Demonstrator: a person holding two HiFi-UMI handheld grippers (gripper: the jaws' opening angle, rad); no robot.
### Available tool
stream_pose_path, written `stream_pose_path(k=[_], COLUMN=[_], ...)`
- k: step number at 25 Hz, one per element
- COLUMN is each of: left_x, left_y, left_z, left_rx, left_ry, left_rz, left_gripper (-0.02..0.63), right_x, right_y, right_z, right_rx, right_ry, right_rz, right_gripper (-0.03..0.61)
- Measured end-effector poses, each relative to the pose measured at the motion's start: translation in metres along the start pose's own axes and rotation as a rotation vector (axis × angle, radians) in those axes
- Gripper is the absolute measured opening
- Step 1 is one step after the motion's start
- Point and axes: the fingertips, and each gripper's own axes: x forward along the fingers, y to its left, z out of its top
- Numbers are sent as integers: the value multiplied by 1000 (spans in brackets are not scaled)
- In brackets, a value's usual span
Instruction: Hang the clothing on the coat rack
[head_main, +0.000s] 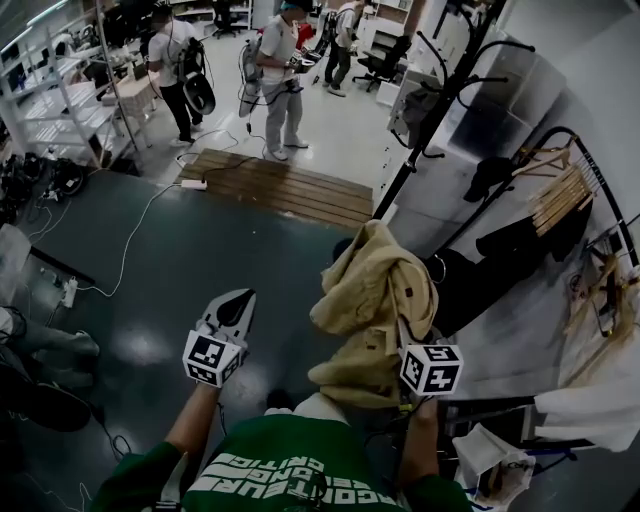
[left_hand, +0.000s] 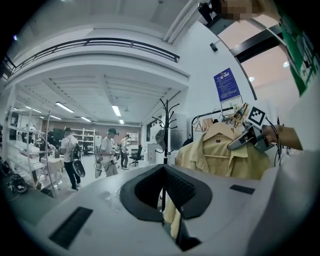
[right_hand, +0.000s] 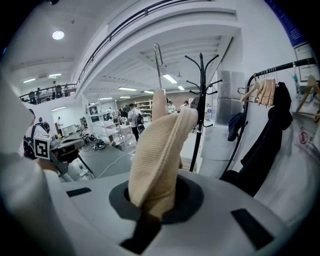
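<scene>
A tan jacket (head_main: 375, 300) hangs on a wooden hanger whose metal hook (right_hand: 157, 57) points up. My right gripper (head_main: 405, 342) is shut on the jacket's ribbed fabric (right_hand: 160, 150) at the hanger's neck and holds it up at chest height. In the left gripper view the jacket (left_hand: 225, 150) hangs open-fronted with the right gripper (left_hand: 247, 136) at its shoulder. The black coat rack (head_main: 440, 100) stands beyond it, to the right of centre, with bare hooks (right_hand: 200, 60). My left gripper (head_main: 238, 300) is to the jacket's left, shut with nothing in it (left_hand: 162, 170).
A garment rail (head_main: 585, 160) at the right carries wooden hangers (head_main: 560, 195) and dark clothes (head_main: 510, 250). A wooden platform (head_main: 280, 185) lies ahead on the floor, with cables (head_main: 130, 240) to the left. Several people (head_main: 280, 70) stand farther back, near shelves (head_main: 50, 100).
</scene>
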Motion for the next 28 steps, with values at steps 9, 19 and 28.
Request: stream_pose_path(k=[9, 19, 28], left_x=[40, 120, 199], left_y=[30, 74, 96], left_z=[-9, 4, 32], left_rx=[-17, 3, 35], left_ry=[29, 21, 10], left_rz=[-13, 5, -2], left_gripper=[3, 3, 3], right_x=[50, 124, 175], right_y=[-6, -36, -73], right_z=[33, 78, 127], right_rx=[-7, -19, -18], right_ry=[11, 9, -5], right_rz=[3, 28, 45], right_gripper=[23, 23, 23])
